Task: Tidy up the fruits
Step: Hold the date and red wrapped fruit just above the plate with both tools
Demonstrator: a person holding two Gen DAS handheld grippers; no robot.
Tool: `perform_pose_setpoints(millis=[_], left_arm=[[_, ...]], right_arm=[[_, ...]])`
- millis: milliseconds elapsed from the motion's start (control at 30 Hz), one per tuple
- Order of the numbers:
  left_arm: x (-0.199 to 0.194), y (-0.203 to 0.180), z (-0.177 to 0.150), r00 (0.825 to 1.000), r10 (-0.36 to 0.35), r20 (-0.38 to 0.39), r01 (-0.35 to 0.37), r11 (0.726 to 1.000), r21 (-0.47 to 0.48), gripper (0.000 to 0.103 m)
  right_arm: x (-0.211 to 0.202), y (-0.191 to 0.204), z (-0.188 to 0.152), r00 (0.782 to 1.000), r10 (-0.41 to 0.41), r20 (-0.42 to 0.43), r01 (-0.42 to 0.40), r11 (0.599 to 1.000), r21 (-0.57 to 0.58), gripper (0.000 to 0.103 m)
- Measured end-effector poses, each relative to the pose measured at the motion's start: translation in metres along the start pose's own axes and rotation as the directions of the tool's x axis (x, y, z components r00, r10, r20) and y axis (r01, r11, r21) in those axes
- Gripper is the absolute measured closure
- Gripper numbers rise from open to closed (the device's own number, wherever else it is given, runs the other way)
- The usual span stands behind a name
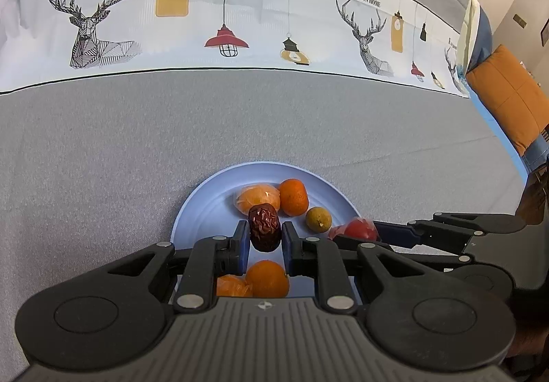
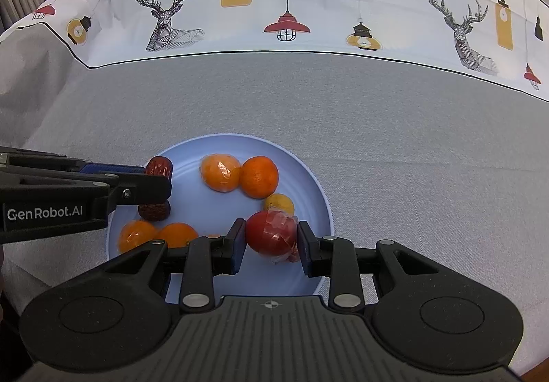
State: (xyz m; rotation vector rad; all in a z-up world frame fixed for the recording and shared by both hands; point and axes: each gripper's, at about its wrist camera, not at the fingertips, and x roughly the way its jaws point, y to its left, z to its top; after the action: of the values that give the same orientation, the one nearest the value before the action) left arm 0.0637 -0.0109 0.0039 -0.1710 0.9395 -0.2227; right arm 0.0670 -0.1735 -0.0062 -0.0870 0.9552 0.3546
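A light blue plate (image 1: pixel 202 207) (image 2: pixel 308 176) on the grey tablecloth holds several oranges, two of them in clear wrap (image 1: pixel 255 198) (image 2: pixel 219 172), and a small yellow-green fruit (image 1: pixel 318 219) (image 2: pixel 279 203). My left gripper (image 1: pixel 264 234) (image 2: pixel 158 188) is shut on a wrinkled dark red date (image 1: pixel 264 227) (image 2: pixel 159 166) over the plate. My right gripper (image 2: pixel 271 238) (image 1: pixel 357 234) is shut on a red fruit in clear wrap (image 2: pixel 271 234) (image 1: pixel 358 229) at the plate's right side. Two more oranges (image 1: pixel 267 278) (image 2: pixel 176 234) lie under the left gripper.
The grey cloth (image 1: pixel 103 159) has a white printed border with deer and lamps (image 1: pixel 223 11) along the far side. An orange cushion (image 1: pixel 511 94) stands at the far right. The table edge shows at the lower right of the right wrist view (image 2: pixel 535 341).
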Motion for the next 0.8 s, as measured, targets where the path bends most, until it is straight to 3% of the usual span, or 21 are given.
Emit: perform_pose_setpoints(millis=[800], left_arm=[[-0.0007, -0.0017, 0.0021, 1.000, 0.002, 0.003, -0.002, 1.000, 0.001, 0.082]], right_arm=[[0.0013, 0.0025, -0.0015, 1.000, -0.002, -0.003, 0.002, 1.000, -0.004, 0.070]])
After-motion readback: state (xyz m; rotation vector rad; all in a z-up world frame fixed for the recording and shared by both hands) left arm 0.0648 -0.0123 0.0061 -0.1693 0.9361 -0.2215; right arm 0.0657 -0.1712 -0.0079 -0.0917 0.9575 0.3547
